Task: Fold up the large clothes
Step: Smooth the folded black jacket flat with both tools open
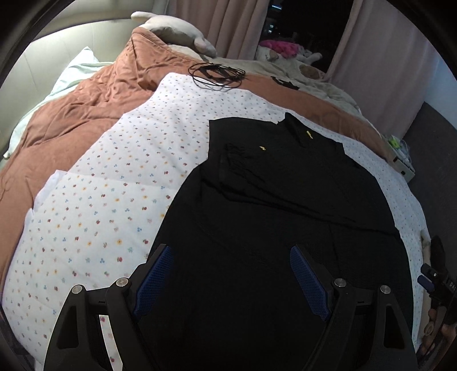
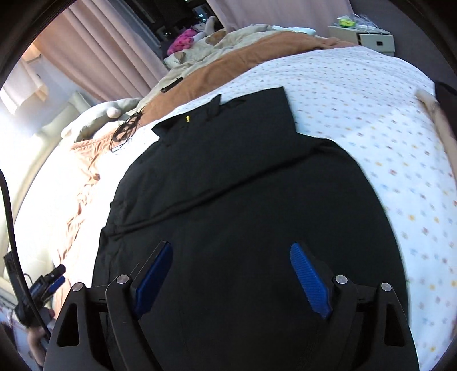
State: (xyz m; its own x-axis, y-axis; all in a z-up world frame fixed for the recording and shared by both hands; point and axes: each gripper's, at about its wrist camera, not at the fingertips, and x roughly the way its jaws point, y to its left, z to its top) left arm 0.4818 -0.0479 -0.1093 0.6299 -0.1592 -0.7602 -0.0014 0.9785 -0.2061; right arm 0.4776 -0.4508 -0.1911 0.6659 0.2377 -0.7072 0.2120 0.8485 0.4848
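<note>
Brown duvet (image 1: 85, 105) at far left, rumpled. Floral sheet (image 1: 114, 185) spread beside it, black cable coil (image 1: 217, 73) at its far edge. Black garment (image 1: 271, 199) lies flat on sheet, ctr-right — sleeves folded in over body, collar at far end. L gripper (image 1: 232, 274) over garment's near hem, fingers apart, nothing between. R gripper (image 2: 231, 274) likewise spread wide above near hem, holding nothing. White drawer unit (image 2: 368, 37) beyond bed, far right.

Bedroom: bed (image 1: 85, 177), pillow (image 1: 77, 68), curtains (image 1: 228, 25).
</note>
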